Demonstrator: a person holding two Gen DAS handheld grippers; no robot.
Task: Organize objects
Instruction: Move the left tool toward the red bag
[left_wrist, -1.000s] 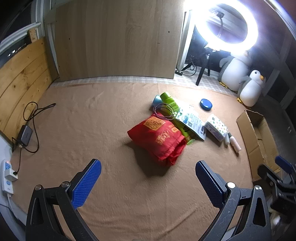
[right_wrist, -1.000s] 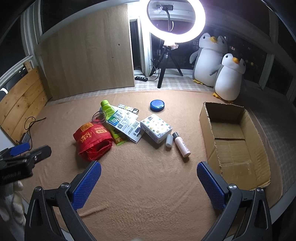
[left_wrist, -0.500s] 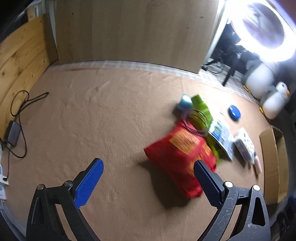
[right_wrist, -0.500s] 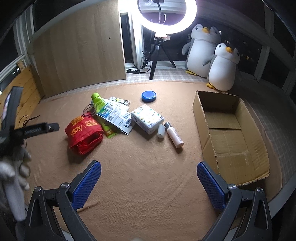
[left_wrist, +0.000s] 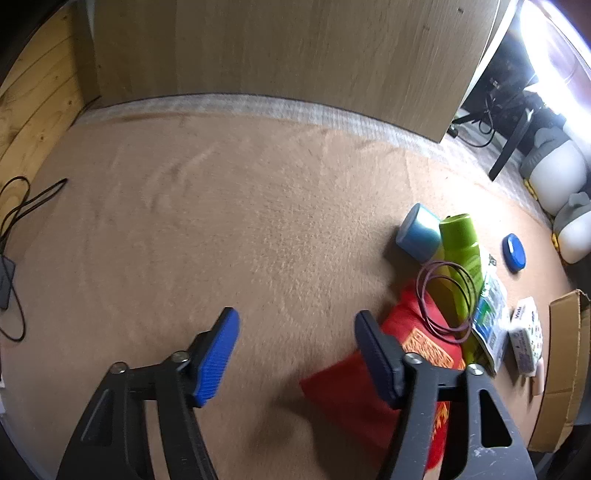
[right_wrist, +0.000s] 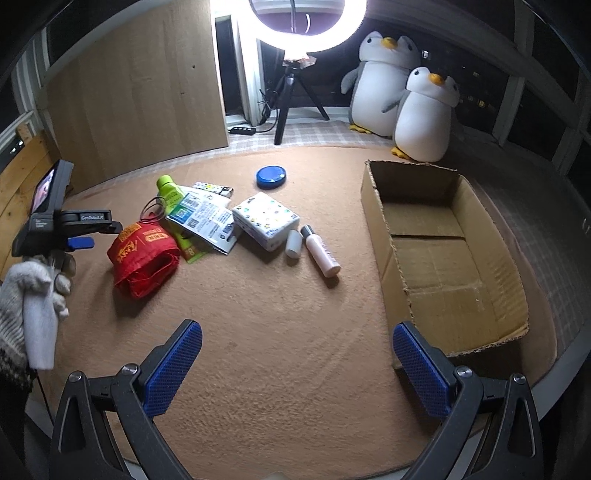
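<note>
Over the tan carpet (left_wrist: 229, 229) my left hand-held gripper (left_wrist: 295, 354) points steeply down, its jaws just narrowed but still apart with only carpet between them. Its right finger (left_wrist: 376, 354) stands at the near edge of the red bag (left_wrist: 369, 391); through the blur I cannot tell whether it touches. In the right wrist view my gloved left hand (right_wrist: 33, 291) grips the handle at the far left, the tool reaching toward the bag.

My right hand-held gripper (right_wrist: 297, 360) hangs above bare carpet with its jaws spread wide, nothing between them, angled downward.

The things to sort lie in a cluster: the red bag, a wire loop (left_wrist: 445, 295) on its top, a green bottle (left_wrist: 461, 243), a blue cup (left_wrist: 419, 234), a leaflet (right_wrist: 205, 218), a patterned box (right_wrist: 266, 219), two small bottles (right_wrist: 317, 251) and a blue lid (right_wrist: 271, 176). The cardboard box (right_wrist: 373, 206) stands open well to their right.
</note>
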